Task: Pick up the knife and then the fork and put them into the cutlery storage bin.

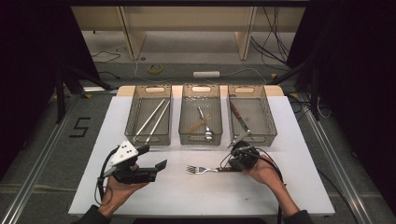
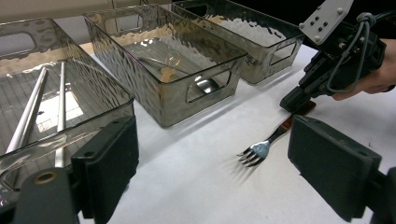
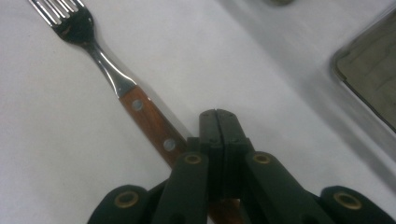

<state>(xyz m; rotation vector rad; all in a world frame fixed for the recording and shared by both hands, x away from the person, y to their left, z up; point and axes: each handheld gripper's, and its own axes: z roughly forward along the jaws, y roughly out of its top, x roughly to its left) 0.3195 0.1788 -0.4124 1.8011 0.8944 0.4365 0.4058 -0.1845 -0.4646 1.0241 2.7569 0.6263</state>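
Near front edge of white table (image 1: 196, 196), wooden-handled steel fork (image 1: 205, 169) lies flat, tines toward our left. Right gripper (image 3: 217, 116) rests over handle end, jaws pressed together, gripping nothing. Left gripper (image 1: 156, 167) waits wide apart. Pickup step, we judge: next we spread right jaws, straddle handle, clamp, carry toward clear plastic bins (image 1: 201, 135).

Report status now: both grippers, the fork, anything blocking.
Left gripper open, idle. Right gripper shut, empty, over the handle of the fork. Fork flat on the table. Nothing blocking.
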